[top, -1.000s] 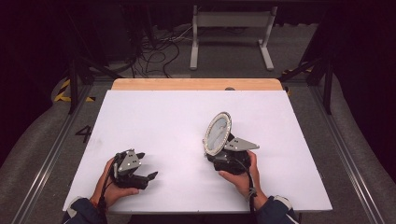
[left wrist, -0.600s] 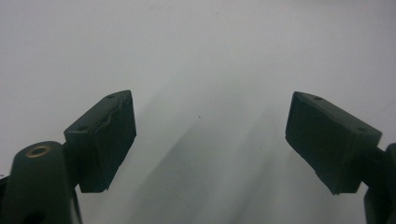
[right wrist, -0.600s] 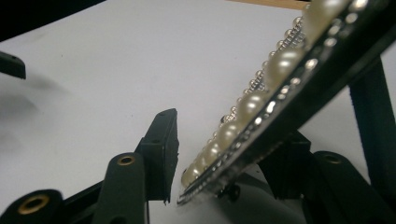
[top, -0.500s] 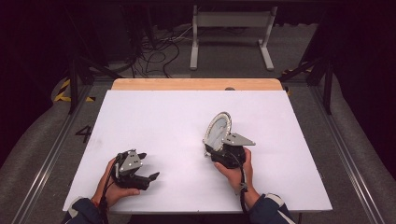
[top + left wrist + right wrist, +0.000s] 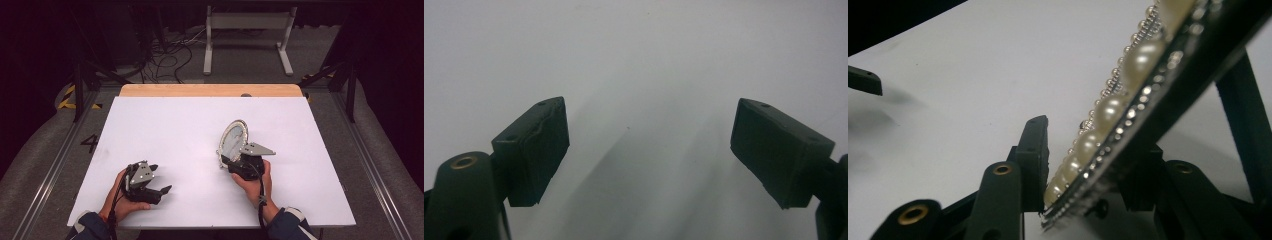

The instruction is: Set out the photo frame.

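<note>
Nearest the person, the left gripper (image 5: 159,191) rests low on the white table (image 5: 165,125) at the near left, its jaws spread wide with nothing between them (the left gripper view has bare tabletop past both pads). A little farther in and to the right, the right gripper (image 5: 229,159) has just been closing its jaws on the lower rim of an oval mirror (image 5: 234,139) framed in pearls. In the right gripper view the left pad (image 5: 1034,150) touches the pearl edge (image 5: 1108,112) and the dark back of the frame sits against the other jaw, so the grip looks made. The mirror stands tilted up on edge, right of the table's middle. The step in hand seems to be securing the mirror for a lift or move. Next calls for a firm, even squeeze before raising it, since the beaded rim could slip or swing in the jaws.
</note>
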`<state>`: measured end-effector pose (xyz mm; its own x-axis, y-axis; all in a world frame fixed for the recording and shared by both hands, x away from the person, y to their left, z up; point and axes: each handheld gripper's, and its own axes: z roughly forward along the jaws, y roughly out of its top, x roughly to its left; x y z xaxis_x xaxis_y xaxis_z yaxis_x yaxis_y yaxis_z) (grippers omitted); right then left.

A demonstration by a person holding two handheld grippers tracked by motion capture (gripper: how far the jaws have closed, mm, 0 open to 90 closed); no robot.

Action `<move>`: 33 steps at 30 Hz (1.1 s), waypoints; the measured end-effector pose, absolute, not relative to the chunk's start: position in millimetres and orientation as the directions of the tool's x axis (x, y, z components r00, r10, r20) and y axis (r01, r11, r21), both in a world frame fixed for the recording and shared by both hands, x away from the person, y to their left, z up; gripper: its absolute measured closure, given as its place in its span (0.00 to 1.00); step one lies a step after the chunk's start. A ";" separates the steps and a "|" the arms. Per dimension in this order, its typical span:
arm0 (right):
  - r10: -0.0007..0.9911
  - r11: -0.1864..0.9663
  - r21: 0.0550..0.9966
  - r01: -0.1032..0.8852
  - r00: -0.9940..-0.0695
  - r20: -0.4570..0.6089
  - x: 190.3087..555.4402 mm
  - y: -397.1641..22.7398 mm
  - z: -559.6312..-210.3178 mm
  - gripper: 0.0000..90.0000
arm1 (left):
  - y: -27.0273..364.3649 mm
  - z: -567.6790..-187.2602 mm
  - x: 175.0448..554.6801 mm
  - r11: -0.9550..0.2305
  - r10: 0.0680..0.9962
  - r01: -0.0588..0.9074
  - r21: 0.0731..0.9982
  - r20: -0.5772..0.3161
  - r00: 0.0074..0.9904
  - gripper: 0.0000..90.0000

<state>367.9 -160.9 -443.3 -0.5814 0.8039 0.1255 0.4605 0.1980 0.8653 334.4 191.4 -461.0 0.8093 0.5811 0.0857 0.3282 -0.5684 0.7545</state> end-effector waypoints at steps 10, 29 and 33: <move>0.778 0.207 0.859 0.468 -0.611 0.145 366.0 -168.4 -443.5 0.72 | 192.8 -459.2 333.2 -0.559 0.580 0.327 0.762 0.078 0.811 0.18; 0.780 0.170 0.873 0.458 -0.604 0.165 368.1 -170.9 -444.0 0.76 | 193.6 -459.0 334.5 -0.559 0.582 0.327 0.762 0.079 0.810 0.18; 0.762 0.177 0.868 0.464 -0.623 0.178 368.8 -175.1 -443.6 0.81 | 193.9 -458.9 334.8 -0.555 0.585 0.330 0.763 0.076 0.808 0.18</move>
<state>368.8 -175.1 -443.6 -0.6231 0.7616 0.1779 0.4638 0.1767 0.8681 334.8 193.9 -458.9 0.8076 0.5848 0.0760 0.3302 -0.5552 0.7634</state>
